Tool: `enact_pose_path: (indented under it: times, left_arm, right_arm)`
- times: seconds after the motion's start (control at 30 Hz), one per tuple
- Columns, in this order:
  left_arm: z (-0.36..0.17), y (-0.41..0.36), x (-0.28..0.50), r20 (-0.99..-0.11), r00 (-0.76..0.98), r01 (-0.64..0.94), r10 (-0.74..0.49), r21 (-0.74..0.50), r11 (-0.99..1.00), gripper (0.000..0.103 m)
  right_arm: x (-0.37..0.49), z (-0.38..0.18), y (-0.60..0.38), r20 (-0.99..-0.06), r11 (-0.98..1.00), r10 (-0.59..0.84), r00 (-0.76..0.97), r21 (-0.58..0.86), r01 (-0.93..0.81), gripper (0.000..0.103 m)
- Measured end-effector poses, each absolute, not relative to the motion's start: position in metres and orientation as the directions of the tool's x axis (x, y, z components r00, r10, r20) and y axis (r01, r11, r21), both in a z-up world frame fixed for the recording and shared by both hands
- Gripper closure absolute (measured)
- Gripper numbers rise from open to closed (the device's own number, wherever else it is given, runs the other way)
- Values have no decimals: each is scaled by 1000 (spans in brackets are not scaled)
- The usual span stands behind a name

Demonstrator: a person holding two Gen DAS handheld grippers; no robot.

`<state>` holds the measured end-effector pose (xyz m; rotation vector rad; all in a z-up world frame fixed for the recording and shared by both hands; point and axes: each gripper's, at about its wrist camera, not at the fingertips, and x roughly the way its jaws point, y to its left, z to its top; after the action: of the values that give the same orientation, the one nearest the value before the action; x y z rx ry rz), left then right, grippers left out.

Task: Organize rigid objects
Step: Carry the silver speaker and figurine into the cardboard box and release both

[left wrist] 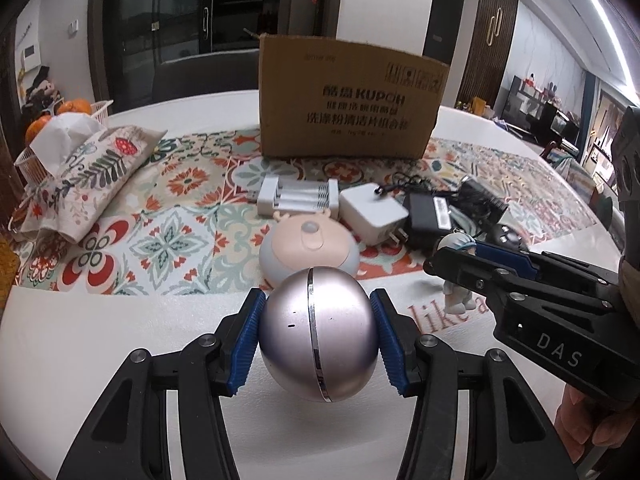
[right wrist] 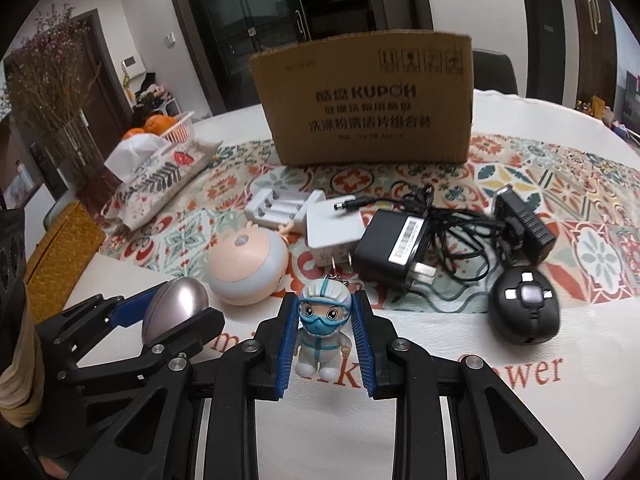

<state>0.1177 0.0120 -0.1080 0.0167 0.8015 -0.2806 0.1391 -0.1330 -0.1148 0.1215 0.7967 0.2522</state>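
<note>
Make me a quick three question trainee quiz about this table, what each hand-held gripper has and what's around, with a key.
1. True or false: the left hand-held gripper is shut on the metallic ball.
2. What does the right hand-held gripper hold? A) remote B) figurine C) charger
3. Fill in: the cardboard box stands at the ___ of the patterned cloth.

Key: 1 true; 2 B; 3 far side.

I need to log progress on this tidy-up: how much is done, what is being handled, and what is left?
Done: nothing visibly packed; the cardboard box's inside is hidden. In hand: the left gripper is shut on the silver ball, and the right gripper on the masked figurine. Left on the cloth: battery charger, white adapter, black adapter, pink round toy, black ball.
</note>
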Motion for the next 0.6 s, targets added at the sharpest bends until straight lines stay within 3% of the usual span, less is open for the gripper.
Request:
enact_pose_path:
  times: [0.6]
  left_arm:
    - [-45,-8,127,-583,773,268,-251,-58,962,50]
  right_arm:
    - [131,-54,-156,-561,977,209,801,163,-140,75]
